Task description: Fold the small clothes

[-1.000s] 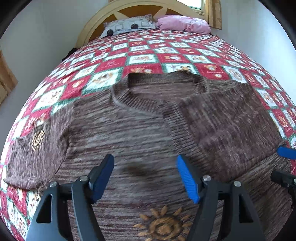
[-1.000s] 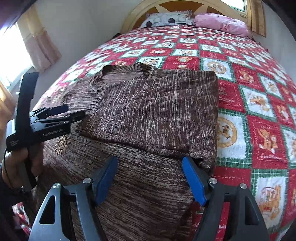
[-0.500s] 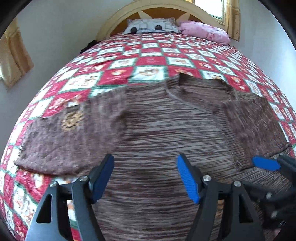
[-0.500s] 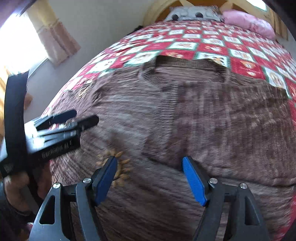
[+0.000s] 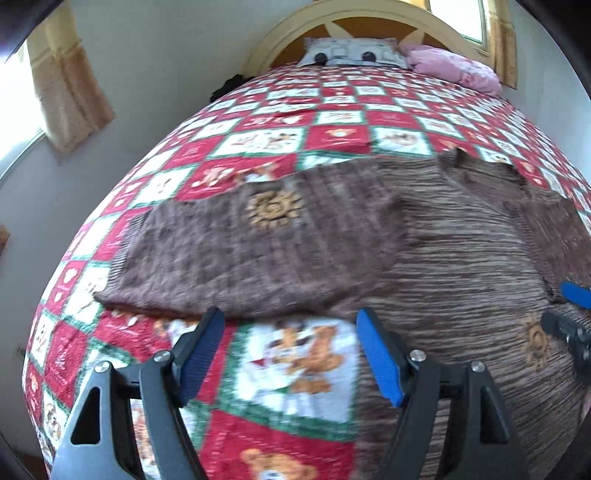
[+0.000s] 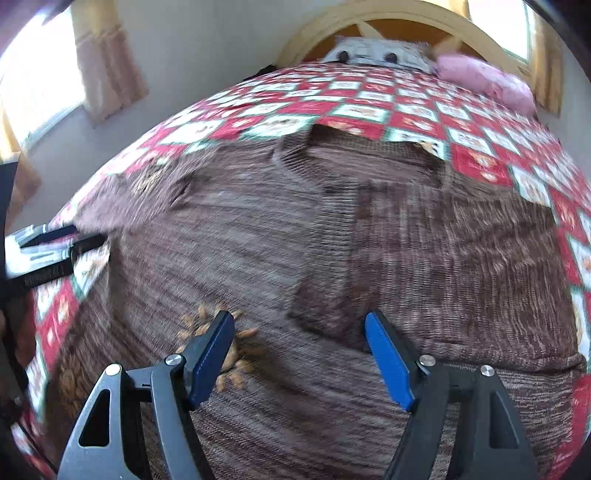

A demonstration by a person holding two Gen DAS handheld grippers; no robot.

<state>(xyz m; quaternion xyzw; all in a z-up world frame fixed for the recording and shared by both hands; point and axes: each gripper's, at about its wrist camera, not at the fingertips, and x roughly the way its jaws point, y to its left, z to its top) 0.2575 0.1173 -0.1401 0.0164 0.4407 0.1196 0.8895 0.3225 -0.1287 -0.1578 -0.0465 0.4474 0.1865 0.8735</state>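
Tongs first: the left tongs [image 5: 286,356] now hang spread over bare quilt [image 5: 295,369] just off the sweater's left edge, where a second ago they hovered over the middle of its body. Their jaws have just been opening a touch wider, with nothing between them. Just beyond their tips, toward 12 o'clock, lies the unfolded left sleeve [image 5: 240,254], stretched flat toward 9 o'clock with a sun motif on it.

The right tongs [image 6: 299,356] are spread as well and pinch nothing. They have slid from the right hem toward the centre and now hover over the sweater [image 6: 295,240], near a second sun motif [image 6: 221,347]. At their 2 o'clock the right sleeve [image 6: 443,273] already lies folded across the chest.

My reading: one side of the fold is done, and the left hand has travelled out to pick up the remaining sleeve and bring it in across the body.

Farther off, toward 12 o'clock, the neckline [image 6: 369,151] points at the headboard [image 5: 369,22], where a grey patterned pillow [image 5: 351,51] and a pink one [image 5: 450,68] rest.

Containers: none in sight; the sweater lies straight on the bed.
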